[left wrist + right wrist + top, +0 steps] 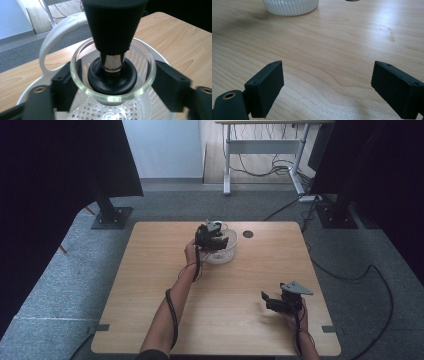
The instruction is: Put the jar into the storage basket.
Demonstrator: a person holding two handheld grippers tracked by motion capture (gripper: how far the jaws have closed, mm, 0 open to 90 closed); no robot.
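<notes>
Nothing to read from here — no words, labels, brand marks or numbers anywhere on the things in view.

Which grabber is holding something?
The left gripper: its jaws squeeze a glass cup above the white basket. The right gripper gapes empty.

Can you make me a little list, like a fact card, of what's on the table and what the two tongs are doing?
Table: light wooden table
Basket: white holey basket with a looped handle, far middle of the table
Glass: clear glass cup with a black plunger-like piece inside, over the basket
Left tongs: closed around the glass
Right tongs: wide open, holding nothing, low over bare wood
</notes>
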